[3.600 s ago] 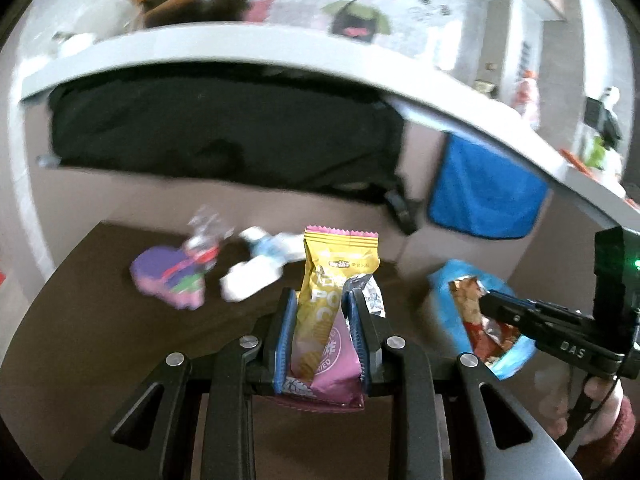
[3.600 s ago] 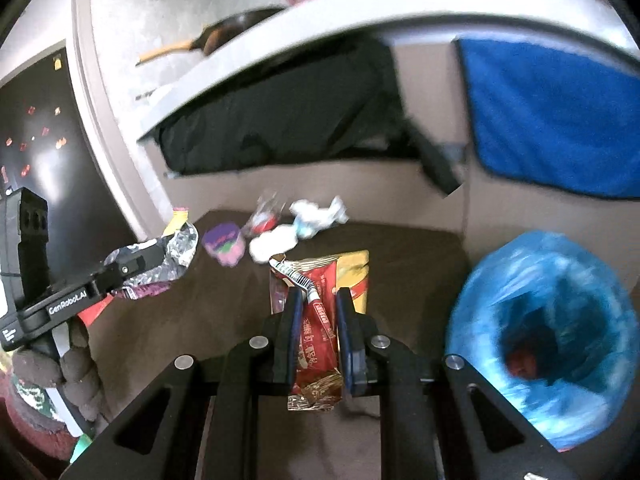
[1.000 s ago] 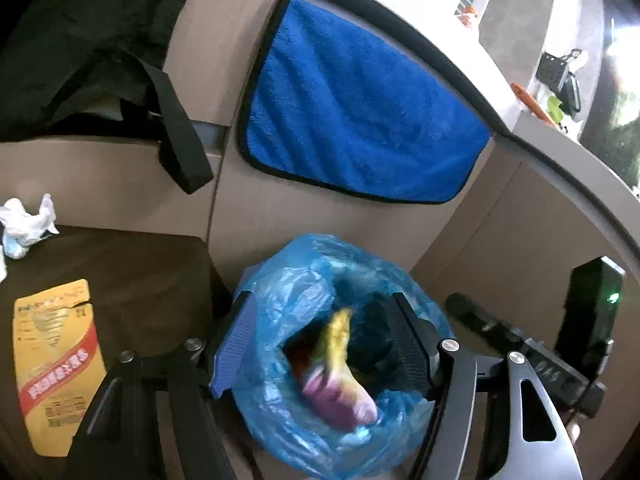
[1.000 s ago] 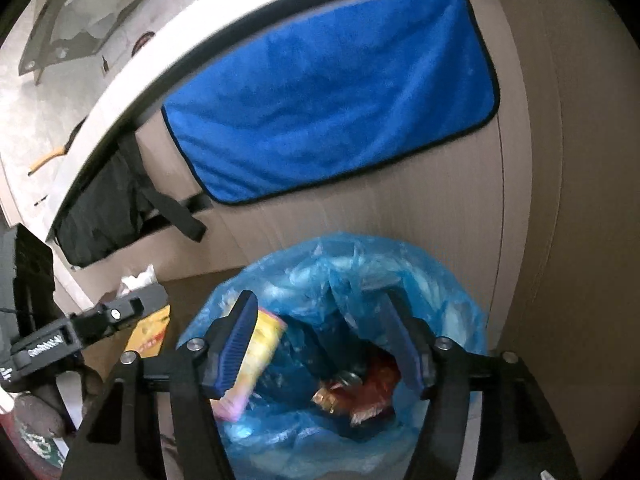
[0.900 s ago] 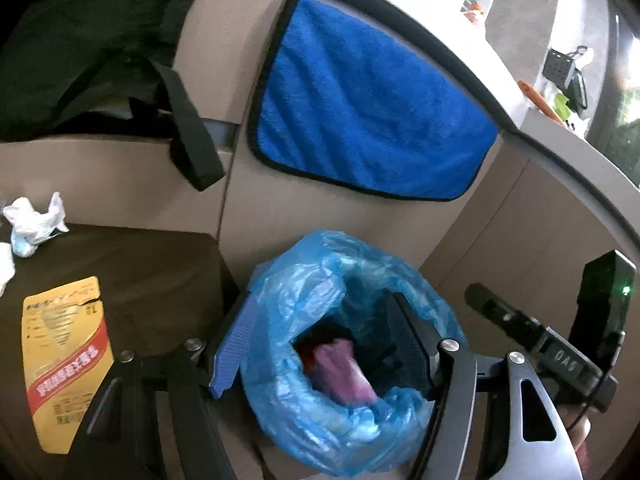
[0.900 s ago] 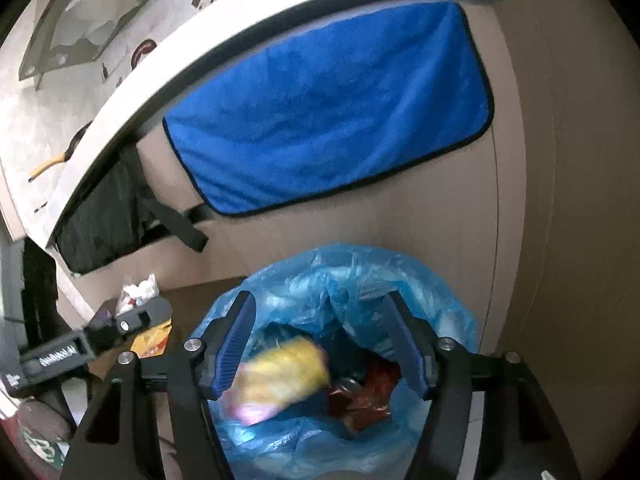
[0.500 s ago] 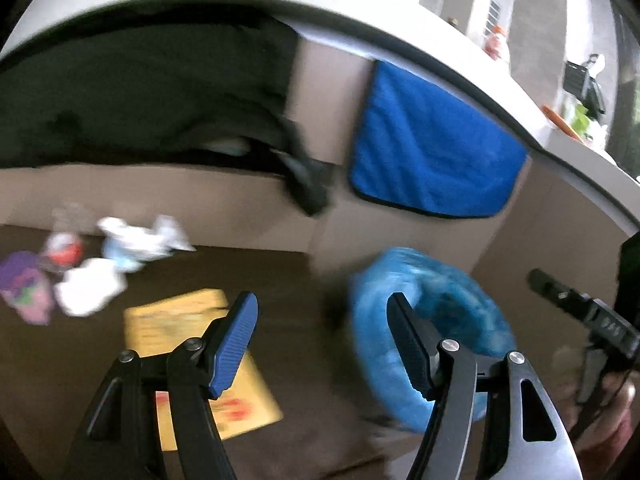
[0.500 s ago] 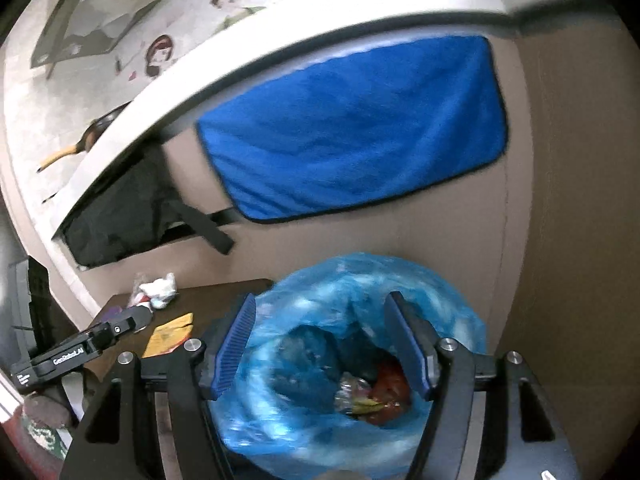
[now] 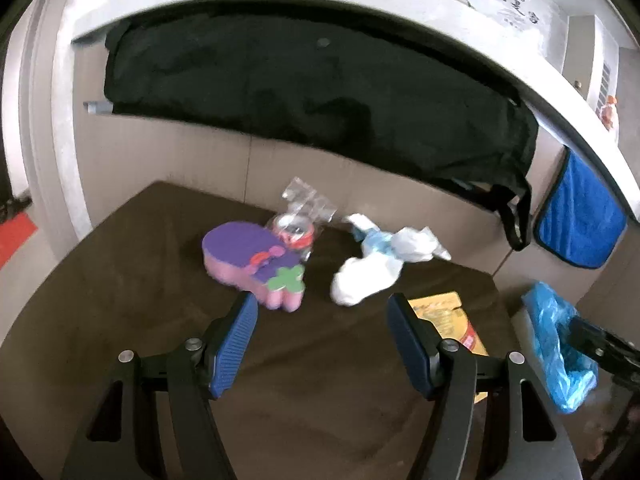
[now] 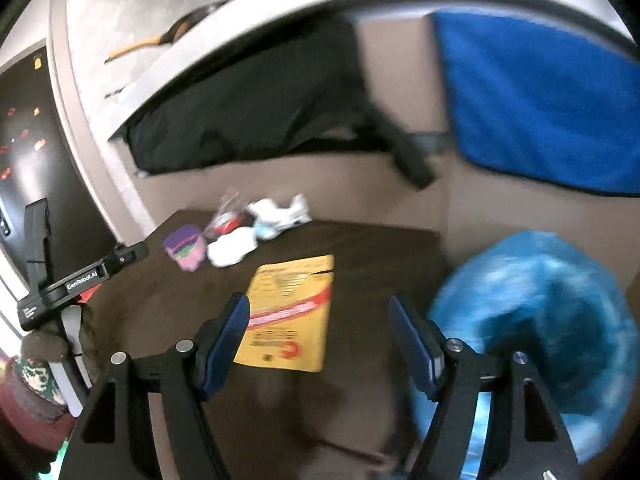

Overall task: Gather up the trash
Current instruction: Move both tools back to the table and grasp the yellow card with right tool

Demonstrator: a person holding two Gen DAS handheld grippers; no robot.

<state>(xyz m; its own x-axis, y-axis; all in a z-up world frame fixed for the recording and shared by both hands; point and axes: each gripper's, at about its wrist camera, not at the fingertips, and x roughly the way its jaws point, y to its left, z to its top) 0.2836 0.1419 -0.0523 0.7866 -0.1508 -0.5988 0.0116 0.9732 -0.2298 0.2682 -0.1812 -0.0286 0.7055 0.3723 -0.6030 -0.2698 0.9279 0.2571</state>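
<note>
My left gripper [image 9: 322, 336] is open and empty above the dark brown table [image 9: 120, 264]. Just beyond it lie a purple and pink foam piece [image 9: 252, 266], a clear wrapper [image 9: 300, 220] and crumpled white tissues [image 9: 372, 268]. A flat yellow packet [image 9: 444, 312] lies to its right. My right gripper [image 10: 320, 340] is open and empty over the same yellow packet [image 10: 290, 312]. The blue trash bag [image 10: 548, 328] stands at the table's right end; it also shows in the left wrist view [image 9: 556, 344]. The left gripper shows in the right wrist view [image 10: 80, 276].
A black bag [image 9: 320, 92] hangs on the panel behind the table. A blue towel [image 10: 540, 108] hangs behind the trash bag. A white counter edge [image 9: 360, 12] runs above.
Both grippers dropped their wrappers into the blue bag and opened. Both have swung left, away from the bag and back over the table.
</note>
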